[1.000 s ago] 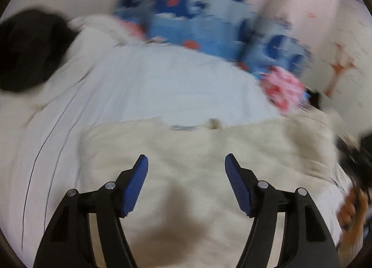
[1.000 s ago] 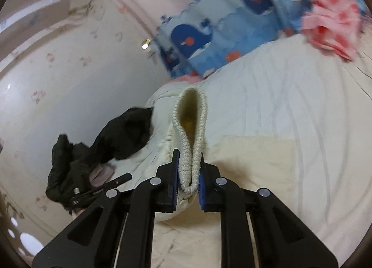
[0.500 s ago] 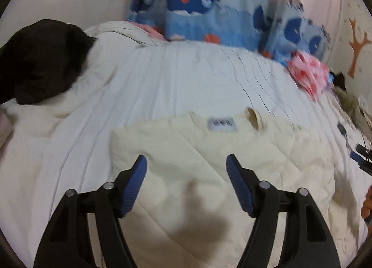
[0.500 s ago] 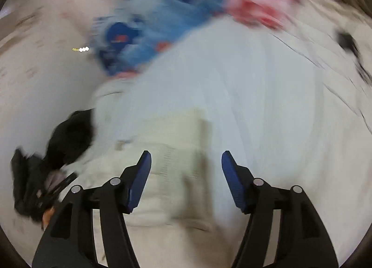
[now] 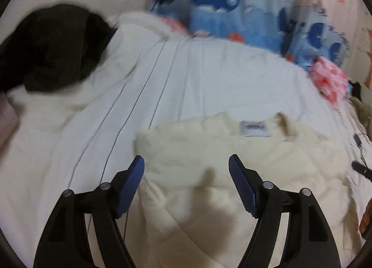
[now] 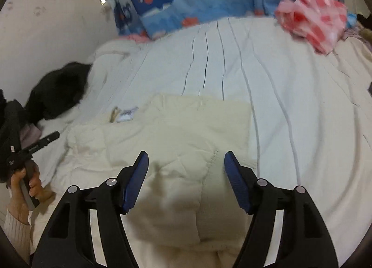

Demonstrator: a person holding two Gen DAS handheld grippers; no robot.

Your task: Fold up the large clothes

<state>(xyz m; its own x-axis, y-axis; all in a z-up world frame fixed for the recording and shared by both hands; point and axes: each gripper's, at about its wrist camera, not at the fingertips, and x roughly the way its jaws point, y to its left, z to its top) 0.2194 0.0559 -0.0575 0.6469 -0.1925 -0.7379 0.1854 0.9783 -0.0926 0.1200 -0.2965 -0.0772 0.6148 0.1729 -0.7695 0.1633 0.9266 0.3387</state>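
Cream sweater (image 6: 176, 133) judged soft, thick, floppy; best pinched at a bottom hem corner, toward the bed's (image 6: 302, 105) near edge. Left gripper (image 5: 186, 170) and right gripper (image 6: 186, 163) are spread wide, nothing held; right jaws have just been opening.

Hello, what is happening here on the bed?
A person with a gripper in each hand is folding a cream sweater laid flat on the white bed. The right gripper has just opened its jaws and nothing is between them. The left gripper is open too, above the sweater. A black garment lies aside.
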